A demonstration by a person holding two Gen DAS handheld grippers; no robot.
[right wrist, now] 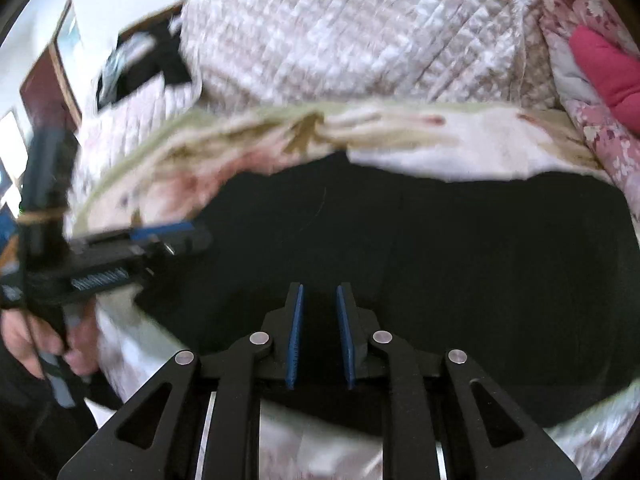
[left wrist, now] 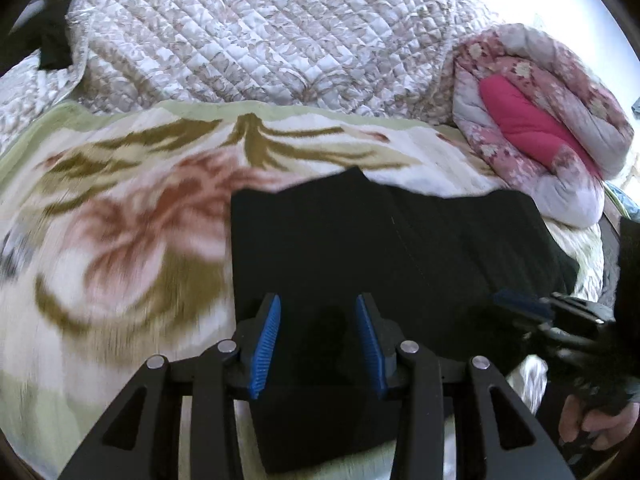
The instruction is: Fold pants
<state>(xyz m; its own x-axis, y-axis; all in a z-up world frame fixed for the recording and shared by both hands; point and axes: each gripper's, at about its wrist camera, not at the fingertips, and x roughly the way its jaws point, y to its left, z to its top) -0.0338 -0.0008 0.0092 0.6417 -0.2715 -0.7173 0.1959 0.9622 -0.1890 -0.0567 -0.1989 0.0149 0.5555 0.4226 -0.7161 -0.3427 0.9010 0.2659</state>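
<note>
We see black pants [left wrist: 360, 240] lying flat as a folded slab on the floral blanket [left wrist: 120, 208] on the bed, the pink rolled duvet [left wrist: 540, 128] just beyond their far corner. Left claw [left wrist: 316, 308] sits over the near edge of the pants, jaws part-open, nothing pinched that we can make out. Right claw [right wrist: 319, 300] also hangs above the near part of the pants [right wrist: 440, 260], jaws narrow with a gap, no cloth clearly between the pads. Frames blurred, contact with fabric unclear. We judge this as between folds: one fold looks done, both claws free. The next move likely calls for lowering both claws onto one edge of the pants, pinching both layers, and carrying it across evenly.
</note>
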